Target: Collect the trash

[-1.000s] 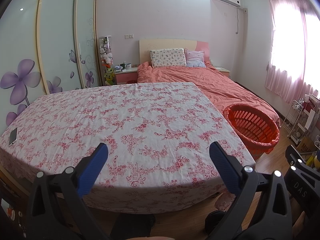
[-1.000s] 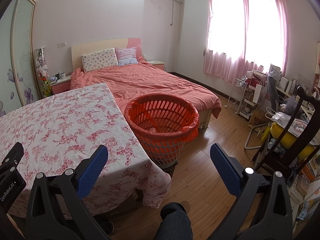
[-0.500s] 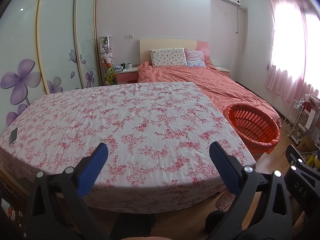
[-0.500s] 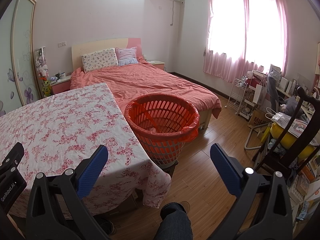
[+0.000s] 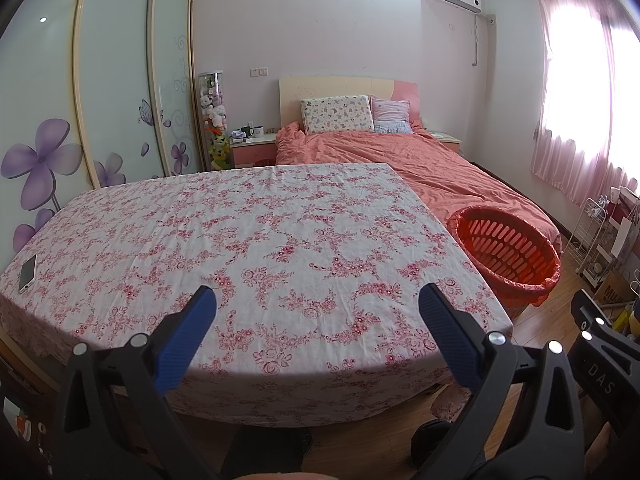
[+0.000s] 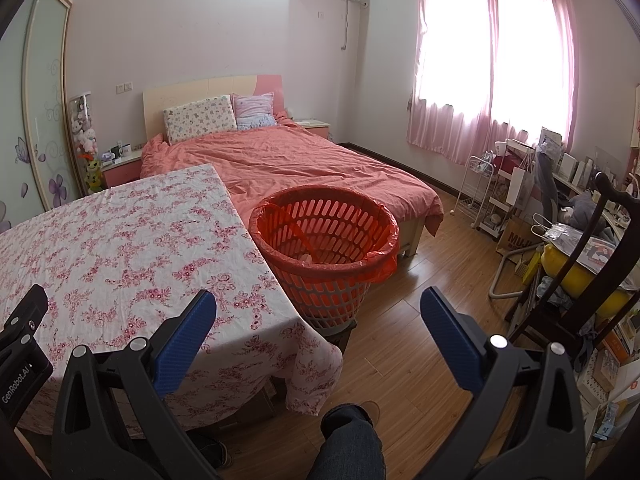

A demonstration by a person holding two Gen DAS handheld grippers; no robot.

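A red slatted basket (image 6: pixel 324 240) lined with a red bag stands on the floor at the table's right side, also seen as the basket (image 5: pixel 506 254) in the left wrist view. A pale scrap lies in its bottom. My left gripper (image 5: pixel 318 300) hangs open over the near edge of the floral-cloth table (image 5: pixel 256 240), holding nothing. My right gripper (image 6: pixel 319 302) is open too, above the table's right corner and in front of the basket. No loose trash shows on the tablecloth.
A phone (image 5: pixel 27 273) lies at the table's left edge. A bed with a coral cover (image 6: pixel 304 164) is behind the table and basket. Chairs and clutter (image 6: pixel 576 248) fill the right side. A person's knee (image 6: pixel 352 436) is below over wooden floor (image 6: pixel 416 320).
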